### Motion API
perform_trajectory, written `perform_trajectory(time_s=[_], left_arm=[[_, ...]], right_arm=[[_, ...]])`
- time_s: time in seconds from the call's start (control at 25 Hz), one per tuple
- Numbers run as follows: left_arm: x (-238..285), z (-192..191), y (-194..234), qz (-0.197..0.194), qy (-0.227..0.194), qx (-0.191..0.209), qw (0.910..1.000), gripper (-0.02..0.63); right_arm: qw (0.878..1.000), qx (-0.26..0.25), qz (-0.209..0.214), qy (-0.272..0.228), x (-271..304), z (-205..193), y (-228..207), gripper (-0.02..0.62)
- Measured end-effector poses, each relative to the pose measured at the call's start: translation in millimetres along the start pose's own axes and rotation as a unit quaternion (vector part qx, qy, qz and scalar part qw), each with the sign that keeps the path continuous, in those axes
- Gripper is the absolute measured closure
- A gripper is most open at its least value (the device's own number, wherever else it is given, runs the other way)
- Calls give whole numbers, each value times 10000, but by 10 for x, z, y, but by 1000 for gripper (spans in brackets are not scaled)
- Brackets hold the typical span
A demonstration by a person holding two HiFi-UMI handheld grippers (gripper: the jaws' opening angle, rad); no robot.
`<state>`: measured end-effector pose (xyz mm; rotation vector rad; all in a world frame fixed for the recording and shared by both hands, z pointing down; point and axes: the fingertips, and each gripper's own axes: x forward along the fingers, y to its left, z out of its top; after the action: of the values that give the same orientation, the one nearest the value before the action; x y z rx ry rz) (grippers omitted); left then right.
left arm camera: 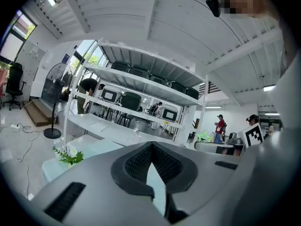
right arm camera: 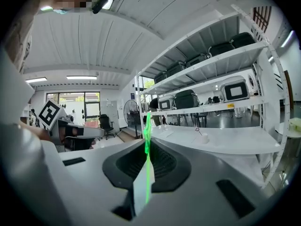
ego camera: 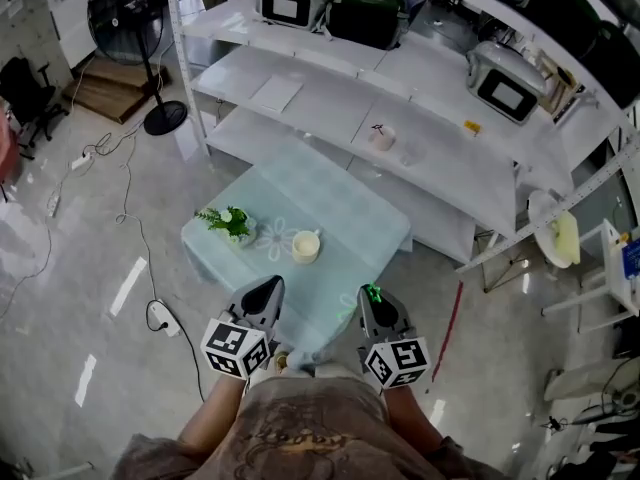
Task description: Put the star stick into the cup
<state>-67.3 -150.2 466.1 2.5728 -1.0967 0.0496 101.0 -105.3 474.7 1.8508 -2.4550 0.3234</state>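
Note:
In the head view a cream cup stands on a small table with a pale blue cloth. My right gripper is at the table's near edge, short of the cup and to its right. It is shut on a thin green star stick that rises from between the pads, as the right gripper view shows. My left gripper hangs level beside it, just short of the cup. In the left gripper view its pads meet at the tips with nothing between them.
A small potted plant stands on the table left of the cup. Behind the table runs a white shelf unit with a second small cup holding a stick, and several appliances above. A standing fan is at far left, with cables on the floor.

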Motion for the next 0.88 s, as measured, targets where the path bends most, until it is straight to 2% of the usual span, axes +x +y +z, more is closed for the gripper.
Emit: perform_trajectory(time_s=[0.28, 0.88], left_arm=[[156, 34, 172, 17, 37, -57, 10000, 586], [478, 165, 443, 413, -60, -200, 9989, 586]], right_arm=[[10000, -52, 45, -38, 316, 108, -31, 575], [9974, -190, 668, -195, 1039, 455, -149, 575]])
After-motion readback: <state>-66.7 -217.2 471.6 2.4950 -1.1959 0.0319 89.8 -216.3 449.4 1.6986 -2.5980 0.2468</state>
